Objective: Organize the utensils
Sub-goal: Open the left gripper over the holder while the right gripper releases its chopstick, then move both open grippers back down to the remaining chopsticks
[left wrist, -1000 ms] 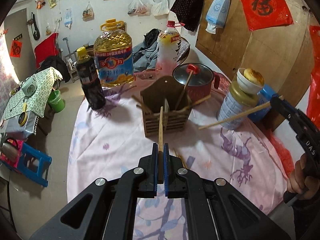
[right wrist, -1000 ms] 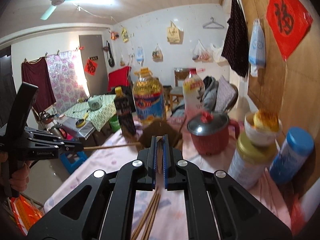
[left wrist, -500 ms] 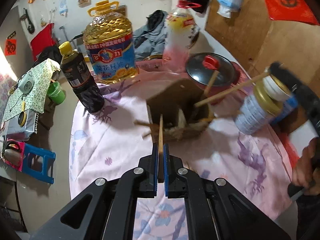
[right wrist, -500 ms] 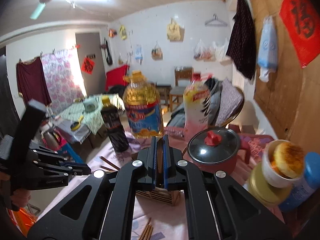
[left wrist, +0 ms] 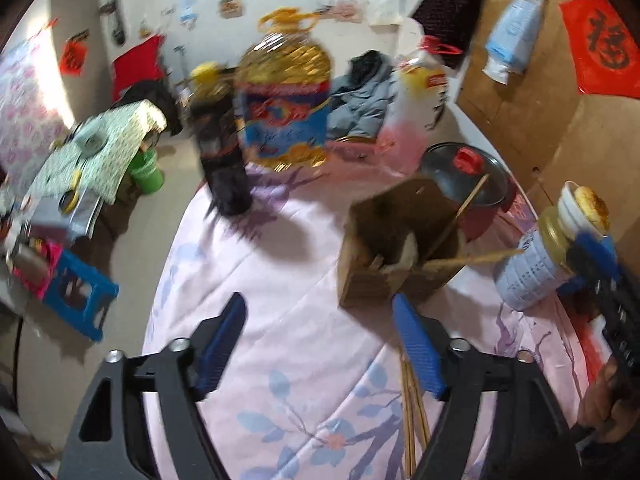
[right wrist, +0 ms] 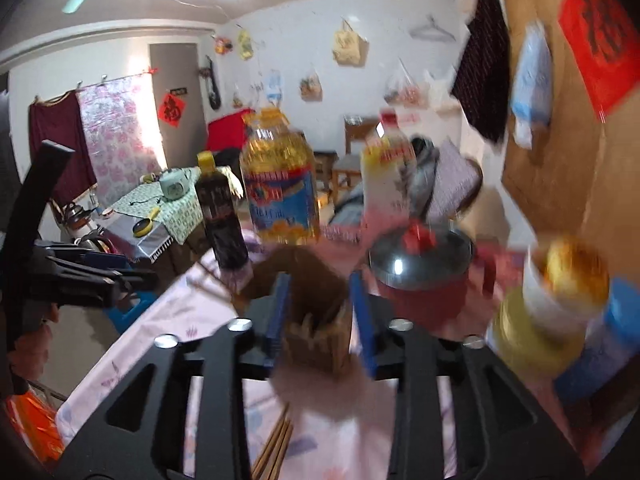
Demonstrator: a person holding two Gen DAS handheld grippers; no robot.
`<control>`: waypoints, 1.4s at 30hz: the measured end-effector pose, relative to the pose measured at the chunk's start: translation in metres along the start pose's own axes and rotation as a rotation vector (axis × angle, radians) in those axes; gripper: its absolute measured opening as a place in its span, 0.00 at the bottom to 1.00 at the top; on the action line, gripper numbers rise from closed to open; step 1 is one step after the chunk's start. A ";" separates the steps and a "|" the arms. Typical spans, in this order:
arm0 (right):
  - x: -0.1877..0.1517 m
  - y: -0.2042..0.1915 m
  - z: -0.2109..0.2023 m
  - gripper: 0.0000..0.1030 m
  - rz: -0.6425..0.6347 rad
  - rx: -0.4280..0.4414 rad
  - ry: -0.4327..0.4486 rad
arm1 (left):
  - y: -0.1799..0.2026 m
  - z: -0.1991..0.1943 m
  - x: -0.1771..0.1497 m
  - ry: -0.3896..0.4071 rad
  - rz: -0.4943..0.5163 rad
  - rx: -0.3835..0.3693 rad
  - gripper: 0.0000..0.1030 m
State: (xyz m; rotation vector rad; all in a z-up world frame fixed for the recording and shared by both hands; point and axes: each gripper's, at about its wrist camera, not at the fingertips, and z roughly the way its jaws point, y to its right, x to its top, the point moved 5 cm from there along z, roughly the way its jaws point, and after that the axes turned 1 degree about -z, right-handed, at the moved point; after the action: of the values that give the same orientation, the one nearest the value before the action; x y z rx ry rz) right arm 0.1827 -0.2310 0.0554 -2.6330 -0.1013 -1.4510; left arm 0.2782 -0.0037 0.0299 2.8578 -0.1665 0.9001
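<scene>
My left claw [left wrist: 318, 334]: jaws just opened wide, nothing between. My right claw [right wrist: 320, 316]: jaws just opened partway, empty. Holder [left wrist: 396, 240] stands far right on cloth [left wrist: 280, 280], chopsticks [left wrist: 472, 258] inside; spare sticks [left wrist: 410, 412] lie near.

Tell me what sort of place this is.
Most likely a lived-in home's dining and living room: a cloth-covered table holds a jug of cooking oil and a lidded red pot, and clothes hang on the wall.
</scene>
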 end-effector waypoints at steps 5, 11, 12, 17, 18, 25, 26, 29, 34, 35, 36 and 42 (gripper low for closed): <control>-0.106 -0.001 0.001 0.50 0.073 -0.081 -0.176 | -0.024 0.025 -0.098 -0.070 -0.090 0.078 0.86; -0.163 -0.036 -0.020 0.50 -0.027 -0.075 -0.254 | -0.032 0.050 -0.203 -0.282 -0.109 0.085 0.86; -0.159 -0.040 -0.024 0.50 -0.042 -0.082 -0.237 | -0.033 0.047 -0.203 -0.277 -0.106 0.093 0.86; -0.145 -0.038 -0.041 0.57 0.011 -0.061 -0.181 | -0.034 0.026 -0.196 -0.205 -0.099 0.093 0.86; -0.150 -0.037 -0.043 0.61 0.041 -0.058 -0.191 | -0.033 0.026 -0.197 -0.208 -0.098 0.089 0.86; -0.188 -0.038 -0.050 0.62 0.068 -0.075 -0.283 | -0.009 0.051 -0.222 -0.268 0.007 0.059 0.86; -0.188 -0.037 -0.054 0.62 0.068 -0.087 -0.280 | -0.007 0.053 -0.225 -0.273 0.017 0.057 0.86; -0.193 -0.028 -0.064 0.66 0.088 -0.124 -0.277 | 0.000 0.062 -0.232 -0.299 0.029 0.021 0.86; -0.199 -0.008 -0.079 0.66 0.130 -0.189 -0.277 | 0.016 0.076 -0.239 -0.326 0.070 -0.006 0.86; -0.200 -0.005 -0.082 0.66 0.135 -0.202 -0.277 | 0.021 0.079 -0.240 -0.331 0.081 -0.016 0.86; -0.201 -0.003 -0.085 0.67 0.138 -0.212 -0.278 | 0.025 0.081 -0.240 -0.334 0.089 -0.022 0.86; -0.211 0.012 -0.102 0.67 0.144 -0.283 -0.290 | 0.056 0.095 -0.244 -0.354 0.156 -0.065 0.87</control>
State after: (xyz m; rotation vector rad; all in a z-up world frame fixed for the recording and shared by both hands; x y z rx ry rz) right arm -0.0136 -0.2564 -0.0699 -2.9890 0.2800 -1.1020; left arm 0.1250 -0.0598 -0.1822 2.9478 -0.4525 0.3921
